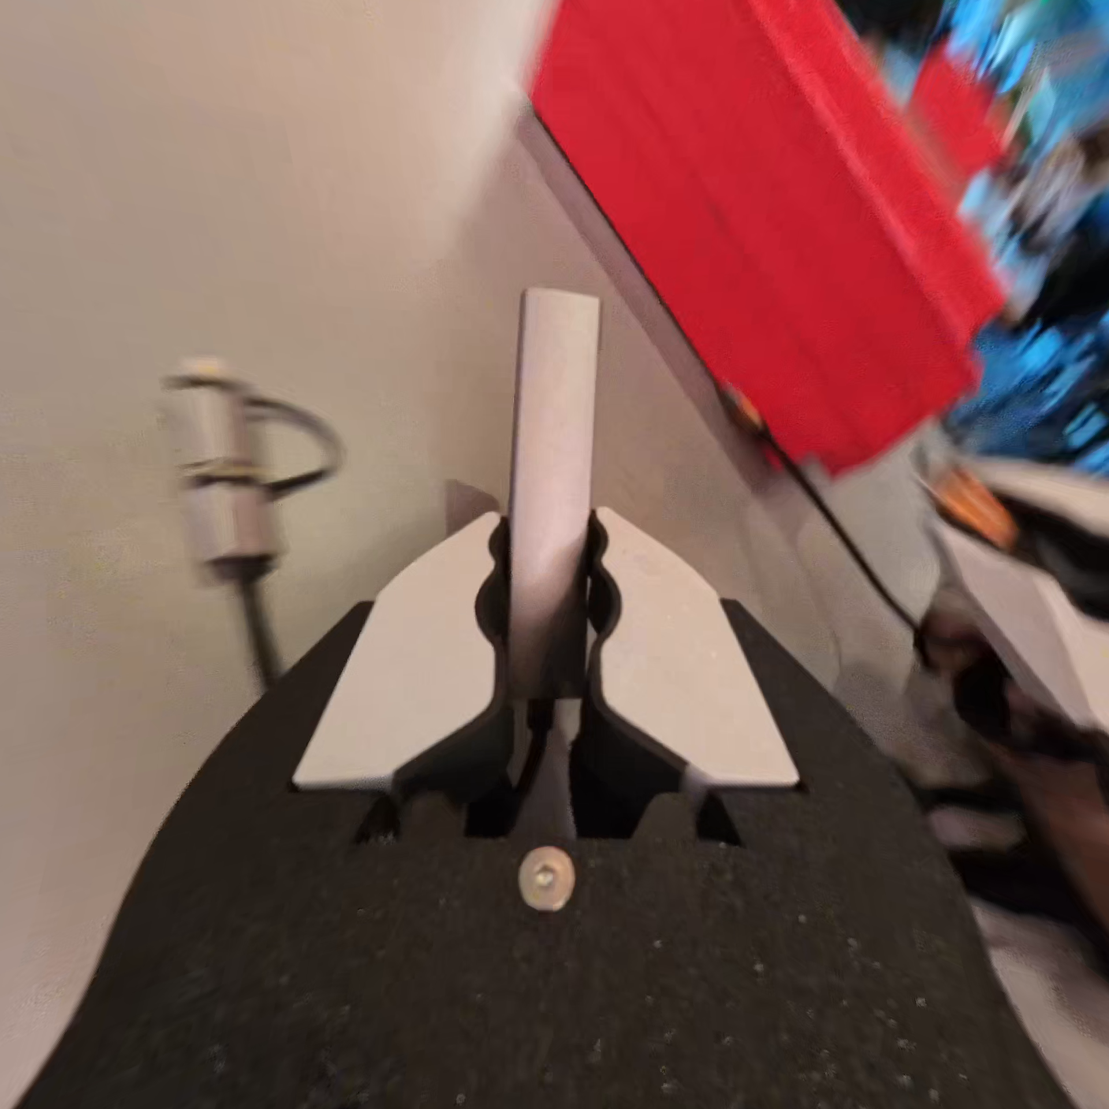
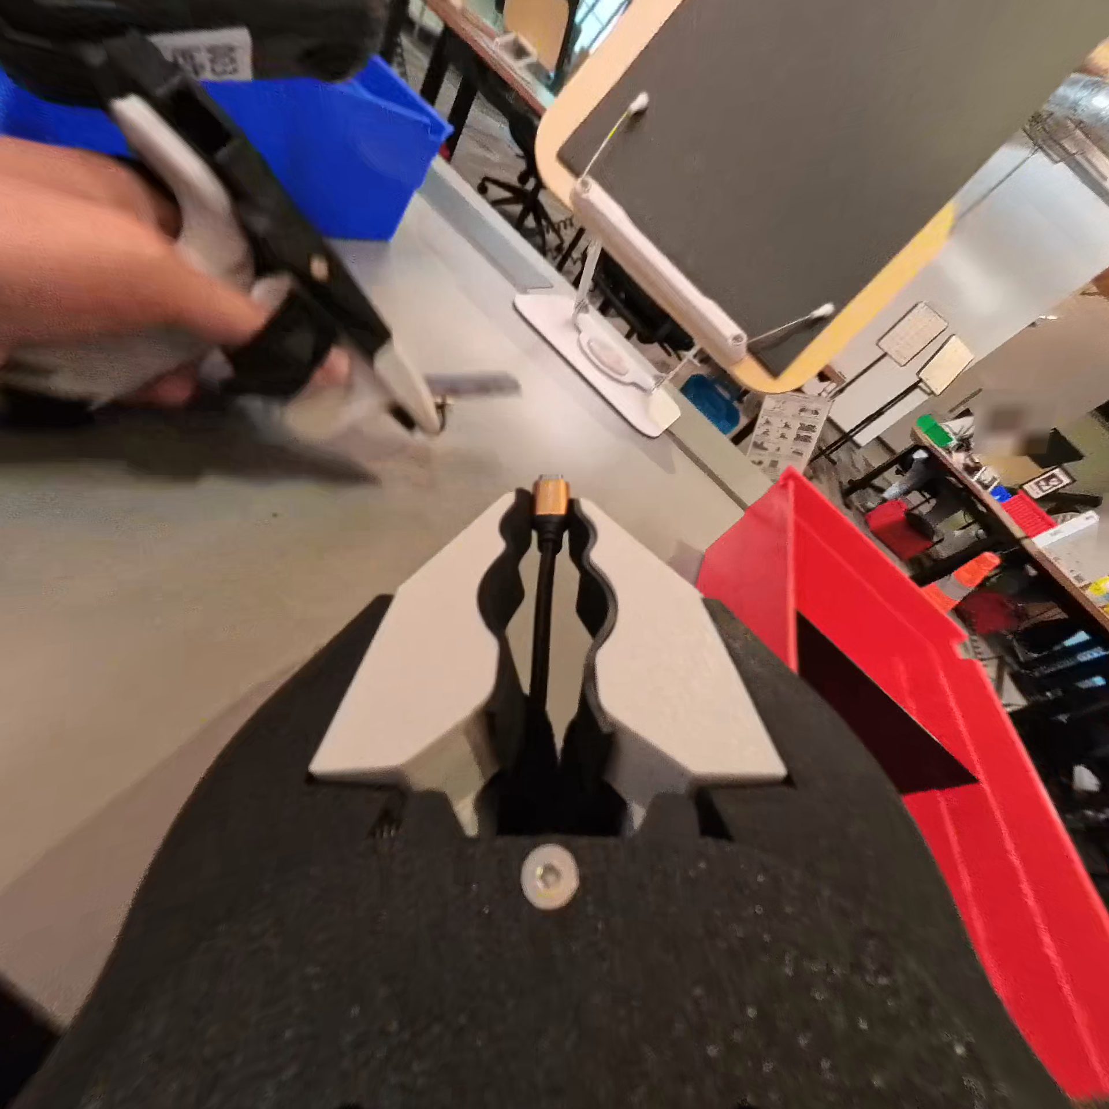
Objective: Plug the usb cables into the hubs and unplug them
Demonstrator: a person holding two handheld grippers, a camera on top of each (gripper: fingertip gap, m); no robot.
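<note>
My left gripper (image 1: 547,516) is shut on a slim grey USB hub (image 1: 557,420) that sticks out forward between its fingers, above the pale table (image 1: 150,210). A second grey hub or adapter with a coiled cable (image 1: 225,474) lies blurred on the table to the left. My right gripper (image 2: 549,510) is shut on a black USB cable (image 2: 543,612) just behind its orange-gold plug (image 2: 549,497), which points forward. The left gripper (image 2: 414,399), held by a hand (image 2: 90,270), also shows in the right wrist view at upper left, with the hub (image 2: 474,384) in it.
A red bin (image 2: 900,690) stands to the right; it also shows in the left wrist view (image 1: 750,198). A blue bin (image 2: 336,150) stands at the back left. A white lamp base (image 2: 600,354) sits at the table's far edge.
</note>
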